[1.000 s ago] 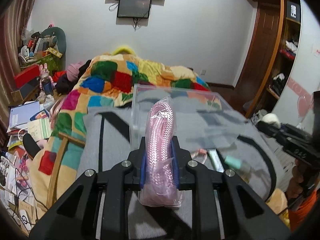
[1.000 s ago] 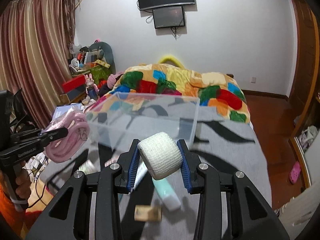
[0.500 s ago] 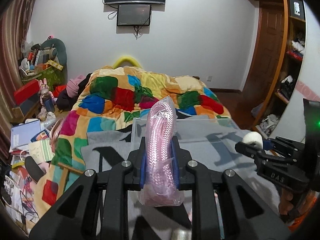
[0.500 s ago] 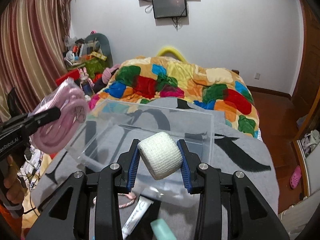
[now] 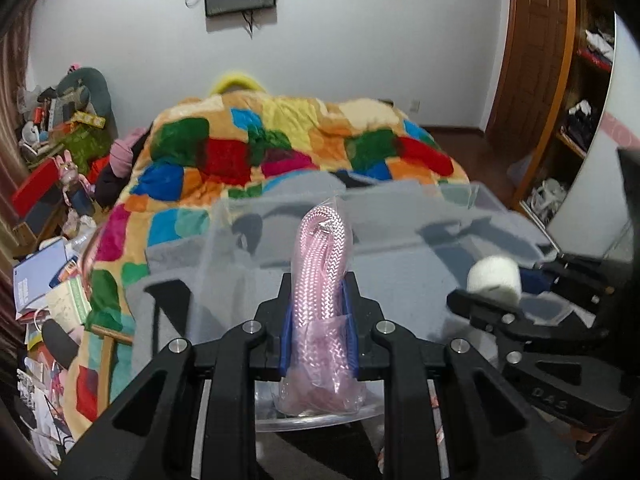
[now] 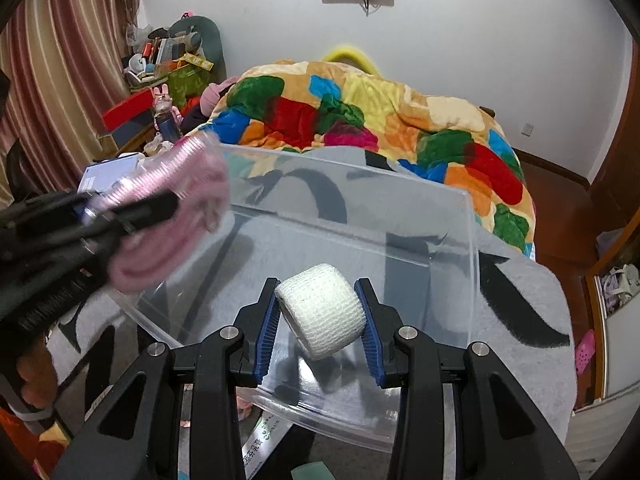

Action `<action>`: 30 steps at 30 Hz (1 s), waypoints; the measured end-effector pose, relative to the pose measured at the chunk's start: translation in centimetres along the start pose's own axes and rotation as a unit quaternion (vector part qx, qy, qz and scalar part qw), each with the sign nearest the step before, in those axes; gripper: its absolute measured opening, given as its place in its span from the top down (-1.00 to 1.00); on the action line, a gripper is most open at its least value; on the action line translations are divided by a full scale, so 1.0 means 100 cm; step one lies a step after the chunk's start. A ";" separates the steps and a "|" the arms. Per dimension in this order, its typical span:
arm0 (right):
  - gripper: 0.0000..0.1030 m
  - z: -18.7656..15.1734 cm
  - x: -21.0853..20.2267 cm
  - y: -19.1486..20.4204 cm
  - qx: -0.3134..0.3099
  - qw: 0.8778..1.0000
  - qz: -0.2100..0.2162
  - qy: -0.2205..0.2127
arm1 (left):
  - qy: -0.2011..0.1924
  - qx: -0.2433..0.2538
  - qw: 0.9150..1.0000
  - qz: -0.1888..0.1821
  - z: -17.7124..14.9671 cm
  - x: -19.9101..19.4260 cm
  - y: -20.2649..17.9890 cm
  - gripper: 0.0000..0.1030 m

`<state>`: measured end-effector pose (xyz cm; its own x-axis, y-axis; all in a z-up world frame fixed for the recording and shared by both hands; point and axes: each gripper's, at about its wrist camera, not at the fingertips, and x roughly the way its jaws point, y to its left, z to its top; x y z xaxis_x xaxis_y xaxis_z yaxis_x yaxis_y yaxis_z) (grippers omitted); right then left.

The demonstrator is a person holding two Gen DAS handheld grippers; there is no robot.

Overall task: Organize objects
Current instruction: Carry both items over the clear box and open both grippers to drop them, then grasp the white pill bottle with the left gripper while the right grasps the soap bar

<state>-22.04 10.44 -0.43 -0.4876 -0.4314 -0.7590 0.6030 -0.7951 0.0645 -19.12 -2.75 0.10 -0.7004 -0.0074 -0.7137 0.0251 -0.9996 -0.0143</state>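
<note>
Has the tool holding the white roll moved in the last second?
Yes. The right tool with the white roll has advanced toward the clear box: it hangs above the box's inside, where before the box lay ahead.

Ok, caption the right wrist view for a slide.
Right gripper holds a white bandage roll over a clear plastic bin.
</note>
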 end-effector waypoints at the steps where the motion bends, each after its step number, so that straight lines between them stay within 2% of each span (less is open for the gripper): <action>1: 0.32 0.000 0.000 0.000 -0.001 1.000 0.001 0.000 | 0.005 -0.002 1.000 -0.008 -0.002 0.001 -0.001 0.59; 3: 0.30 -0.001 -0.002 0.000 0.000 1.000 -0.003 0.001 | 0.006 -0.005 1.000 -0.020 -0.004 -0.001 -0.001 0.59; 5: 0.19 -0.001 -0.004 -0.001 0.000 1.000 -0.004 -0.001 | 0.001 -0.002 1.000 -0.026 -0.006 -0.009 -0.002 0.57; 7: 0.03 -0.003 -0.010 -0.002 0.003 1.000 -0.006 -0.009 | -0.005 0.001 1.000 -0.030 -0.006 -0.018 -0.003 0.44; 8: 0.02 -0.004 -0.013 -0.002 0.002 1.000 -0.007 -0.013 | -0.008 0.002 1.000 -0.030 -0.007 -0.022 -0.003 0.40; 11: 0.01 -0.005 -0.023 0.001 -0.002 1.000 -0.008 -0.023 | -0.023 0.006 0.999 -0.026 -0.010 -0.038 -0.004 0.17; 13: -0.08 -0.007 -0.031 0.004 -0.006 1.000 -0.009 -0.029 | -0.031 0.008 0.999 -0.027 -0.013 -0.049 -0.005 -0.07; 16: -0.18 -0.013 -0.045 0.007 -0.010 0.999 -0.012 -0.043 | -0.040 0.008 0.999 -0.030 -0.019 -0.064 -0.005 -0.30; 20: -0.32 -0.023 -0.065 0.013 -0.021 0.998 -0.018 -0.059 | -0.044 0.013 0.999 -0.028 -0.031 -0.078 -0.006 -0.46; 22: -0.42 -0.031 -0.074 0.015 -0.024 0.997 -0.019 -0.068 | -0.048 0.015 0.998 -0.026 -0.040 -0.085 -0.006 -0.63; 30: -0.43 -0.065 -0.097 0.016 -0.018 0.997 -0.015 -0.078 | -0.034 0.010 0.999 -0.033 -0.073 -0.096 -0.001 -0.64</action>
<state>-12.25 16.08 2.84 -0.5964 -0.4708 -0.6501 0.6073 -0.7942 0.0180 -7.21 -2.41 1.81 -0.7473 0.0565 -0.6621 -0.0354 -0.9984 -0.0452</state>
